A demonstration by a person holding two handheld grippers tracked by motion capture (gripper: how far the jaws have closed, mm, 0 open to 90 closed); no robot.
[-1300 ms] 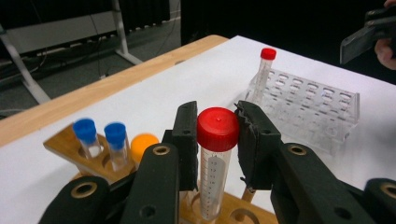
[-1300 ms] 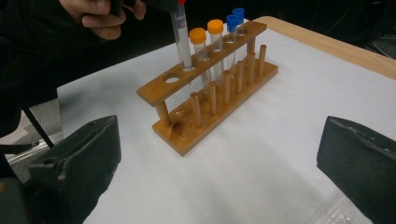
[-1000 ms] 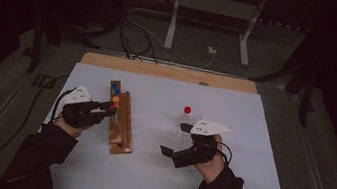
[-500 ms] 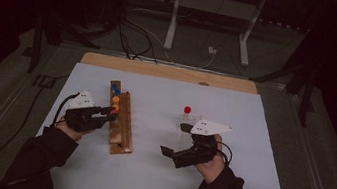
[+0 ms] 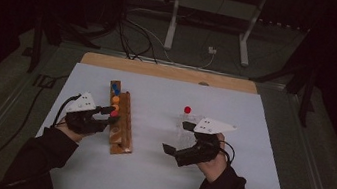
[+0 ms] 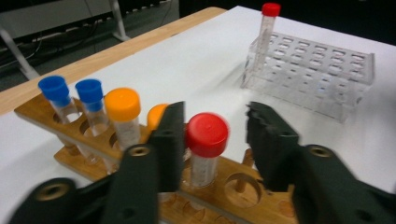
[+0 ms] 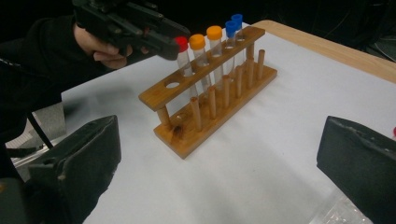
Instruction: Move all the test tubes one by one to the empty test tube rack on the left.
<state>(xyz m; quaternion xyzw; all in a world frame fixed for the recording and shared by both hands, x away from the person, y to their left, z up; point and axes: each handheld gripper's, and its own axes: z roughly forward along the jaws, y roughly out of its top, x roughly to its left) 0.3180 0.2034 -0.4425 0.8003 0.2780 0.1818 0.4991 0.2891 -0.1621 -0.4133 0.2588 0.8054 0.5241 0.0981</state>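
The wooden rack point(image 6: 70, 122) lies straight ahead of the left gripper point(image 6: 215, 135), and the clear plastic rack point(image 6: 312, 74) sits well beyond it toward the right gripper point(image 5: 181, 138), which hangs wide open and empty. The left gripper's jaws have just been opening and now stand partly apart around the red-capped tube point(image 6: 204, 148), one jaw touching the cap, the other clear. Seated upright in the wooden rack, the tube looks light, stiff and smooth-walled, likely slippery, so I would pinch at the ridged cap.
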